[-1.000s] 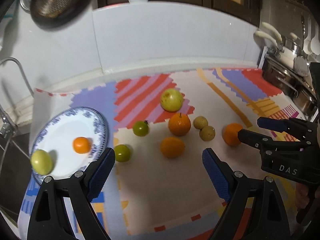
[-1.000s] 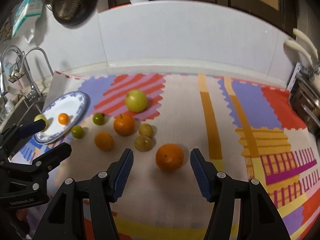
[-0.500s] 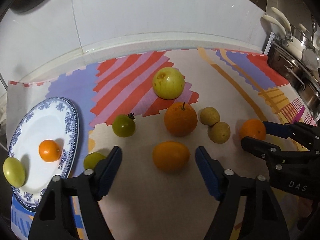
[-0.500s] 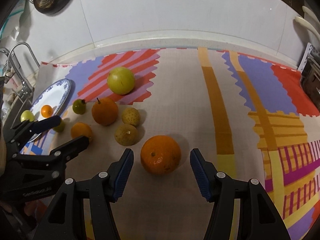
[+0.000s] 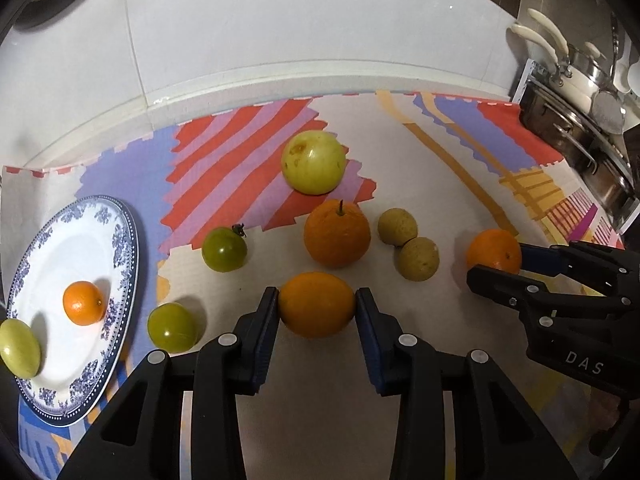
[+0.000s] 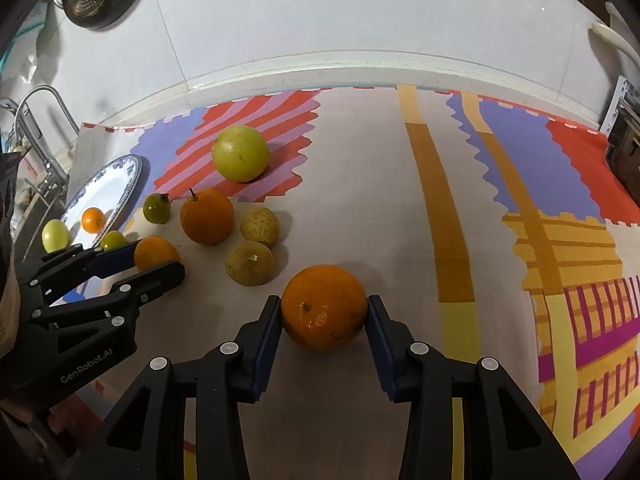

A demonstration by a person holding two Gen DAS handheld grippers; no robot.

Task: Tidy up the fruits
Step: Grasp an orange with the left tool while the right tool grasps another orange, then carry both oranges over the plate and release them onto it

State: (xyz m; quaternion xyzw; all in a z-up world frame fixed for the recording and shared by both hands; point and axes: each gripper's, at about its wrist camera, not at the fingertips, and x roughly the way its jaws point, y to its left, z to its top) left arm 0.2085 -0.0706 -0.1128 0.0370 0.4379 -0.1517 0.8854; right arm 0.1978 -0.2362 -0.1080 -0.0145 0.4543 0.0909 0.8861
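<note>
- Left gripper (image 5: 316, 306): jaws closed against both sides of a smooth oval orange fruit (image 5: 316, 304), resting on the worktop.
- Right gripper (image 6: 324, 312): jaws clamped on a round dimpled orange (image 6: 324, 307), also on the worktop, well right of the main cluster.
- Already on the blue-patterned white porcelain plate (image 5: 120, 240): one small tangerine (image 5: 84, 303) and one pale green fruit (image 5: 18, 347) at the near rim.
- Loose on the patterned foam mat (image 6: 360, 184): large yellow-green apple (image 5: 314, 162), stemmed orange (image 5: 337, 234), two tan round fruits (image 5: 397, 227) (image 5: 418, 259), dark green tomato (image 5: 224, 250), small green fruit (image 5: 172, 327) just beside the plate.
- Progress estimate: early; two of ten placed, two gripped, six untouched.
- Legible text: "DAS" on the right gripper body in the left view; "GenRobot.AI" on the left gripper body in the right view.
</note>
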